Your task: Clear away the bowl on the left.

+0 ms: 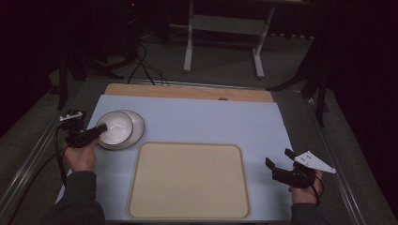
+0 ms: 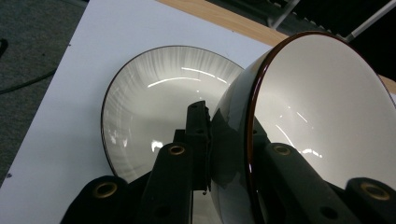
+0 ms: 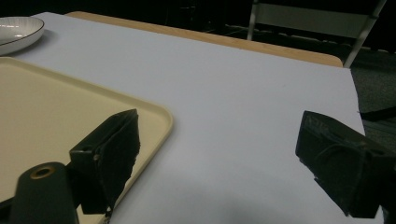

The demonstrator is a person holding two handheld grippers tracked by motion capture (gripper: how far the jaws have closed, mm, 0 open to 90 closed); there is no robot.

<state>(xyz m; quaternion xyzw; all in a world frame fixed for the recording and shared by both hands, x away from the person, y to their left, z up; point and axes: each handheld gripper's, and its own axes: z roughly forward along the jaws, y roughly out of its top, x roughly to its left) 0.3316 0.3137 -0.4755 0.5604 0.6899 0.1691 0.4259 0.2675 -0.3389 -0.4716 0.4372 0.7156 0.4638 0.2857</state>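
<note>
i see the cream tray (image 1: 187, 180) lying flat at the front of the surface (image 1: 211, 122), its long side running left to right. left of it my left gripper (image 1: 94, 133) clamps the bowl (image 2: 322, 116) by its rim, tilted, mouth facing sideways over the plate (image 2: 159, 107); the bowl's base is cut off. my right gripper (image 3: 215, 163) hangs with jaws wide, holding nothing.

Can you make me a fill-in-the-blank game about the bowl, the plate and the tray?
1. The left gripper is shut on the rim of the ____.
2. Under the tilted bowl lies a white ____.
3. The jaws of the right gripper stand ____.
4. The beige tray has ____ on it.

Missing words: bowl; plate; open; nothing
</note>
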